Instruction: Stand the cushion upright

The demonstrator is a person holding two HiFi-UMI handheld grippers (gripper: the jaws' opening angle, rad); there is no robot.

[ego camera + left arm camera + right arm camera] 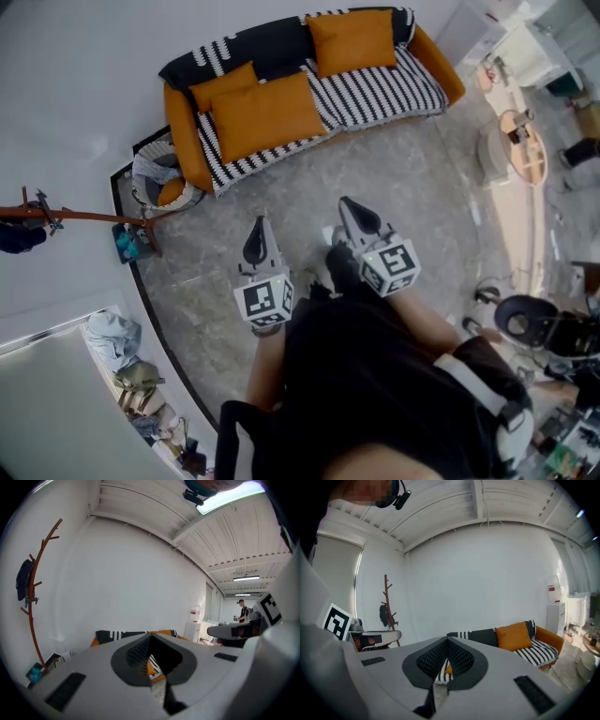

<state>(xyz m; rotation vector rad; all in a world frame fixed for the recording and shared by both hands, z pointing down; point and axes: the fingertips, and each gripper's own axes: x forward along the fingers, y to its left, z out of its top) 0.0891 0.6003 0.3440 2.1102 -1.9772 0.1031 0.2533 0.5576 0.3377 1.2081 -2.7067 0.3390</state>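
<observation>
An orange sofa (187, 131) with a black-and-white striped cover stands against the far wall. A large orange cushion (267, 112) lies flat on its seat. A smaller one (223, 86) leans at the left end, and another cushion (352, 42) stands upright against the backrest on the right, also seen as the upright cushion (513, 636). My left gripper (259, 227) and right gripper (347, 204) are held side by side over the floor, well short of the sofa. Both are shut with nothing in them. The shut left gripper (149, 641) and right gripper (446, 641) point toward the sofa.
A woven basket (159, 183) sits beside the sofa's left arm. A wooden coat rack (84, 217) stands at the left wall. A white stool and round table (511, 145) are on the right, a black chair (525, 319) nearer. A person (242, 611) stands far off.
</observation>
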